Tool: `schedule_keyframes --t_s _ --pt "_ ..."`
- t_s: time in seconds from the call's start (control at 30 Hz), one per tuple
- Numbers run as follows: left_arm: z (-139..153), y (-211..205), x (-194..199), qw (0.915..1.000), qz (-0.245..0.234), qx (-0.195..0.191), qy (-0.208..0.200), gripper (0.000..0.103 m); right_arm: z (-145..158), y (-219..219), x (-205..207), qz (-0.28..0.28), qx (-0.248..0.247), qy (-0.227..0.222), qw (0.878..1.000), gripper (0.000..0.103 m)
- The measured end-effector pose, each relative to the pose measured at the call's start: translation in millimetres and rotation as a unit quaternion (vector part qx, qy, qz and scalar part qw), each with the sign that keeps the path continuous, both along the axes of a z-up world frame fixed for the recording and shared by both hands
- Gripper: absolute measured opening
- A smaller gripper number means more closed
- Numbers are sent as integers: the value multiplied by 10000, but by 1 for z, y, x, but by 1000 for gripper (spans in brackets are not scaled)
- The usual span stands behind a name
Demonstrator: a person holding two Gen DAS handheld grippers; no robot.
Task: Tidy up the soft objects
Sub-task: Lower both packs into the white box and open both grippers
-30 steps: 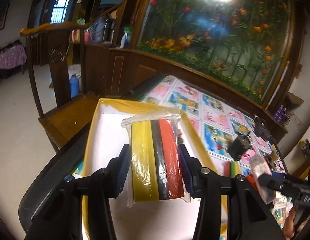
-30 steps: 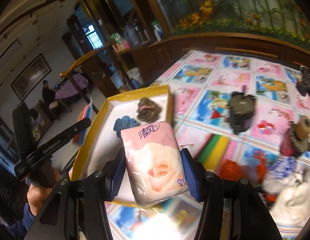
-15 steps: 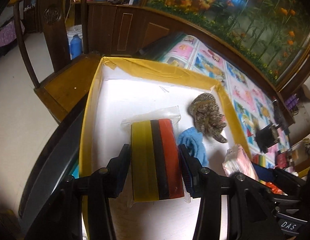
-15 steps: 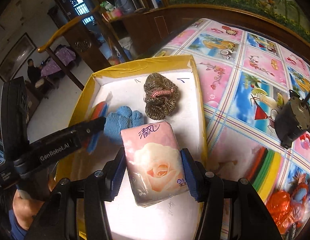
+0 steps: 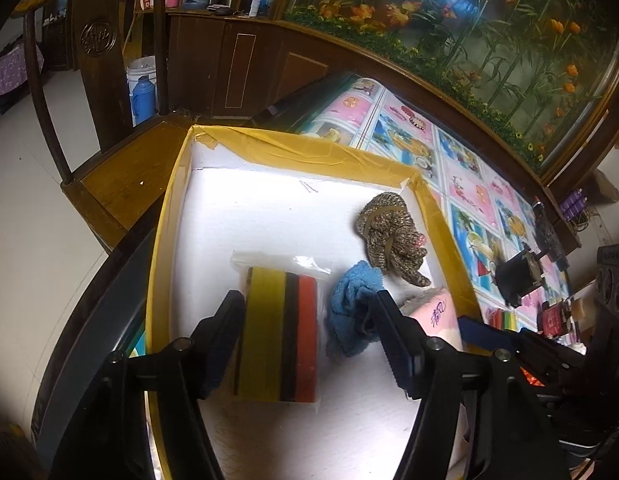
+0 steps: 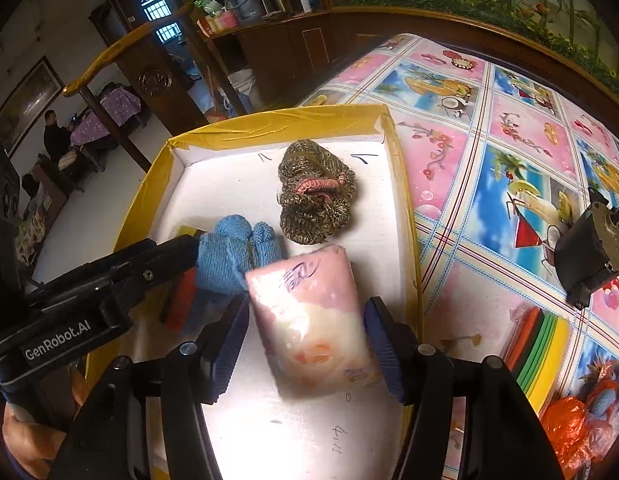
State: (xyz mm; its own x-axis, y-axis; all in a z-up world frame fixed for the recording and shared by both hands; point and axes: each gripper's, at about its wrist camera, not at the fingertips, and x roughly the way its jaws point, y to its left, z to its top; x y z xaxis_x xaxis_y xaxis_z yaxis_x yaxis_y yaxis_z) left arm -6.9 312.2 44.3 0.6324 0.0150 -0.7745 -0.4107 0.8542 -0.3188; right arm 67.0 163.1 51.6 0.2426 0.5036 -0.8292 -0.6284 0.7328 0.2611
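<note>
**Both packs down in the yellow-edged box, jaws letting go**

Starting closest to me: my left gripper (image 5: pixel 309 336) has just been opening. The striped sponge pack (image 5: pixel 279 332) sits between its fingers on the white floor of the box (image 5: pixel 309 152), and there's clear daylight on the right side, so nothing is clamped. From the left wrist cam the sponge pack is at about 6 o'clock in the box.

My right gripper (image 6: pixel 305 344) has also just been opening, only a little. The pink tissue pack (image 6: pixel 313 320) lies between the pads on the box floor; I see a thin gap on both sides, so I read it as released, though it's close.

Bit further out, the blue knit glove (image 6: pixel 235 256) is at 10 o'clock from the tissue pack and touching its far left corner. The left gripper's finger runs in from 9 o'clock right up to the glove.

Beyond that, the brown knit bundle (image 6: pixel 315 196) sits at 12 o'clock near the box's far wall.

Outside the box, at 3 o'clock on the patterned tablecloth (image 6: pixel 509 128), there's a small black motor (image 6: pixel 589 248), plus another coloured sponge stack (image 6: pixel 537 352) nearer at 4 o'clock.
</note>
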Motion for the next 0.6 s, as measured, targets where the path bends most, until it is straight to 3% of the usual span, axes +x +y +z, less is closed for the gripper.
schedule_keyframes --t_s 0.3,0.6 --pt "26 -19 -34 9988 -36 -109 -485 65 28 -41 -27 120 599 -135 9980 66" --pt "57 -94 -83 9891 -541 129 -1364 73 35 -175 -67 -366 1298 -267 9905 66"
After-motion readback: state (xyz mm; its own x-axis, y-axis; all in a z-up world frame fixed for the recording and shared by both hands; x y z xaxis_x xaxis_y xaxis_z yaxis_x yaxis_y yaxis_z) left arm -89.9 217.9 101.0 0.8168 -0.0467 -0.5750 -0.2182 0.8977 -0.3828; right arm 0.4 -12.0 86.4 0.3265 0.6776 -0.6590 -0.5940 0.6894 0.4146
